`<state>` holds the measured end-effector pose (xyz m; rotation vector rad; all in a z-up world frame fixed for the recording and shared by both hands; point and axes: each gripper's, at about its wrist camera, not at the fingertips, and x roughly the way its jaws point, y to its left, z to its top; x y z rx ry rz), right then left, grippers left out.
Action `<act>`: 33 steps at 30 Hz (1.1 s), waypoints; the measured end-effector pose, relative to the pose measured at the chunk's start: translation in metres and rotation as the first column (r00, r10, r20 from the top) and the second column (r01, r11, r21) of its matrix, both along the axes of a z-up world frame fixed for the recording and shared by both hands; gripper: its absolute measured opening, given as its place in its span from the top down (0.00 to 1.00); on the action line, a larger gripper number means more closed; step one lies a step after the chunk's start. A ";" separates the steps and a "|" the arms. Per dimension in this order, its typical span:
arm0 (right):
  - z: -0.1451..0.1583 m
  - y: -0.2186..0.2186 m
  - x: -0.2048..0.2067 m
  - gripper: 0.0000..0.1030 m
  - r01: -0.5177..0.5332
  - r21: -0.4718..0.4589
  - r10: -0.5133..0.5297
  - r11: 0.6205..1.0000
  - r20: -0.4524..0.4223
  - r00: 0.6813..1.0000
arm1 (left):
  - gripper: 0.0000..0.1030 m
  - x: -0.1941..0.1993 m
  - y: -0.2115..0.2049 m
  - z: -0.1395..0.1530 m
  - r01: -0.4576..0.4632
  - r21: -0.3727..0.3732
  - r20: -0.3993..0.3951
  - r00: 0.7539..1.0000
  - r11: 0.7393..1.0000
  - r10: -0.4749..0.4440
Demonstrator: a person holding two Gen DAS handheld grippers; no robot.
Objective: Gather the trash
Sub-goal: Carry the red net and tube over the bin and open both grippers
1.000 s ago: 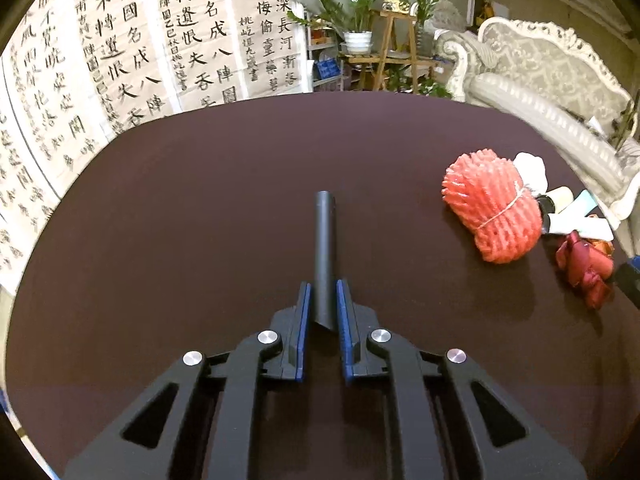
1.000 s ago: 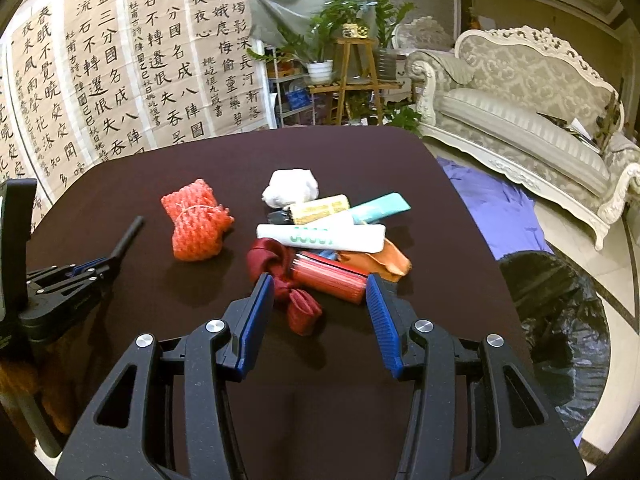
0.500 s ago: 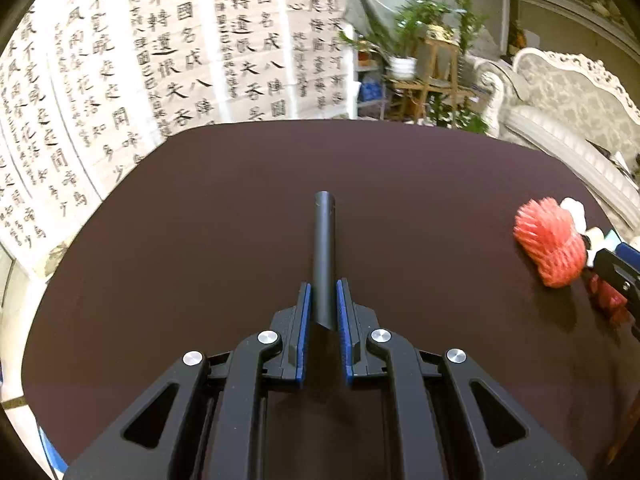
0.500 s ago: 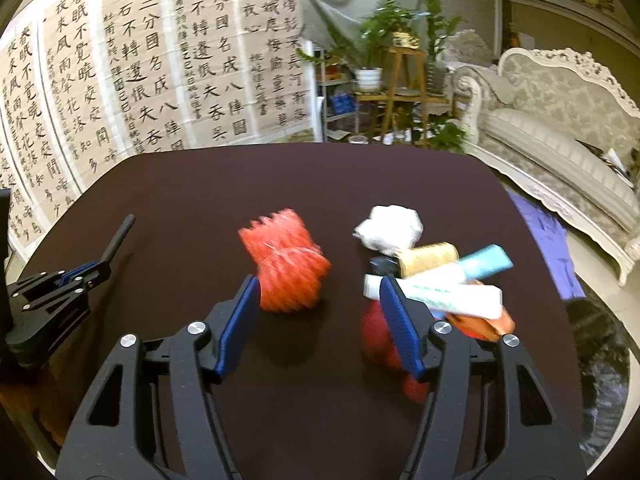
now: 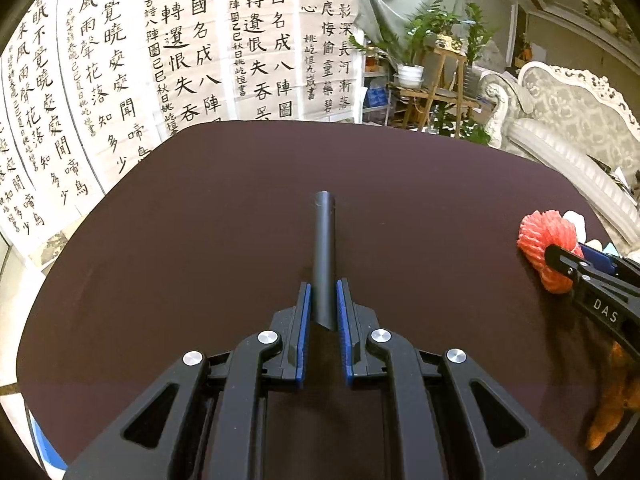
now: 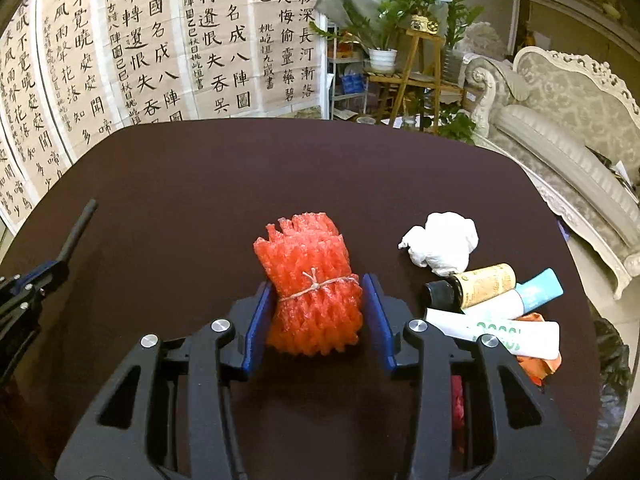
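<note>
Left gripper clamped on a dark tube pointing forward over the brown table. Far right in that view: the red net, half hidden behind the right gripper. Only in the right wrist view: net tied with string, lying on the table between the spread blue pads of the right gripper, pads just beside it, contact unclear. Further right, a pile: white tissue, brown bottle, teal tube, white tube, orange wrapper. Black bag at the table's right edge, seen here alone. Calligraphy sheets, plants, sofa behind.
</note>
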<state>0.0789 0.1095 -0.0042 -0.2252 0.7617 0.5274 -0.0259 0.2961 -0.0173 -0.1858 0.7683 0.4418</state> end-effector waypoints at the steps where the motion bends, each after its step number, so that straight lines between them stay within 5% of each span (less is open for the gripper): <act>1: 0.003 -0.004 -0.004 0.61 0.001 0.007 -0.001 1.000 0.009 1.000 | 0.87 0.000 -0.003 0.001 0.007 -0.002 0.006 1.000 1.000 -0.007; 11: 0.030 -0.073 -0.038 0.61 0.086 0.069 -0.093 0.994 0.095 0.991 | 0.87 -0.002 -0.049 0.015 0.109 -0.006 0.065 0.992 0.994 -0.109; 18: 0.033 -0.142 -0.047 0.61 0.237 0.070 -0.244 0.969 0.125 0.962 | 0.87 0.005 -0.109 0.024 0.257 0.003 0.100 0.962 0.966 -0.256; 33: 0.018 -0.294 -0.044 0.61 0.559 0.097 -0.567 0.824 0.128 0.814 | 0.87 0.039 -0.270 0.026 0.570 0.028 0.126 0.813 0.821 -0.569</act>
